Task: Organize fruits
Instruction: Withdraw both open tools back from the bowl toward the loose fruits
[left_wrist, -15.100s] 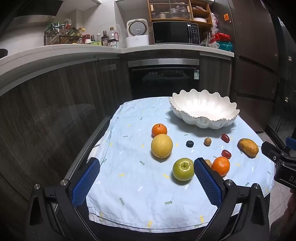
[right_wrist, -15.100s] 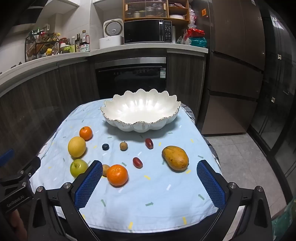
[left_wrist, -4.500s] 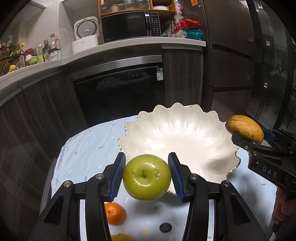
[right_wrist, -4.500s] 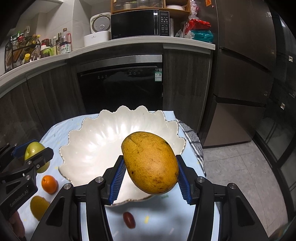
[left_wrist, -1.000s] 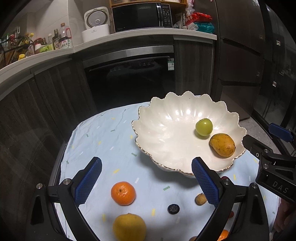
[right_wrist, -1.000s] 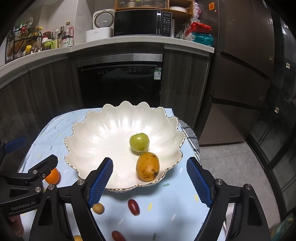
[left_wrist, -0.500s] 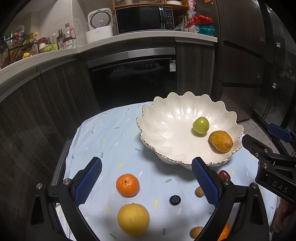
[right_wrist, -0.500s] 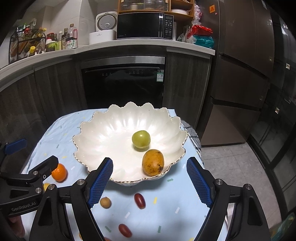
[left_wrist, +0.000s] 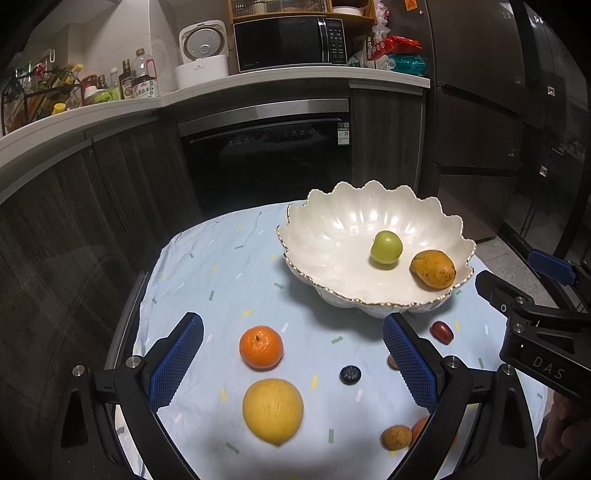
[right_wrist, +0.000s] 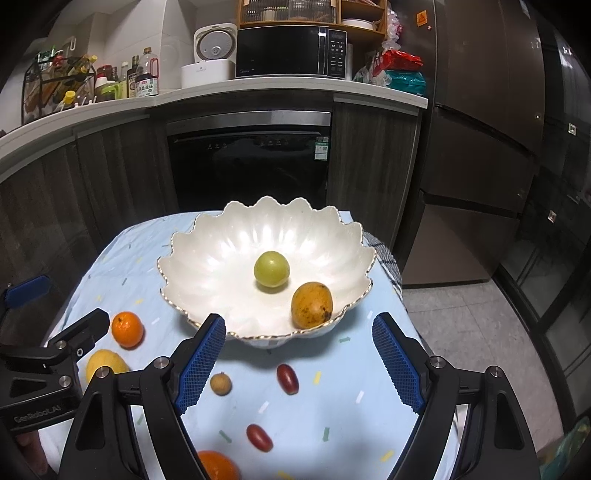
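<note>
Since the earlier frames: green apple (left_wrist: 386, 246) and mango (left_wrist: 433, 268), previously each clamped in a pair of tongs, now lie inside the bowl (left_wrist: 332, 236), side by side, not touching. Both tongs have drawn back from the bowl; more of the desk and loose fruit is in view than a second ago.

Left tongs (left_wrist: 291, 363): blue ribbed pads wide apart, nothing between them but cloth and fruit below. Mandarin (left_wrist: 261, 347) and the larger yellow citrus (left_wrist: 273, 410) lie between the pads, citrus nearer the tongs. Blueberry (left_wrist: 350, 374) just inside the right pad. A small brown round fruit (left_wrist: 396, 437) sits low by the right arm; another orange is partly hidden behind it.

Right tongs (right_wrist: 299, 362): pads apart, empty. Bowl lies just beyond the tips. Two dark red oblong fruits (right_wrist: 287, 379) (right_wrist: 259, 437) and a small tan round fruit (right_wrist: 221, 384) lie between the pads.

Materials: bowl glossy white, scalloped, fluted, gilt rim. Cloth (left_wrist: 221, 266) pale blue, confetti print, wrinkled. Mango matte, speckled brown. Apple smooth. Citrus skins dimpled.
</note>
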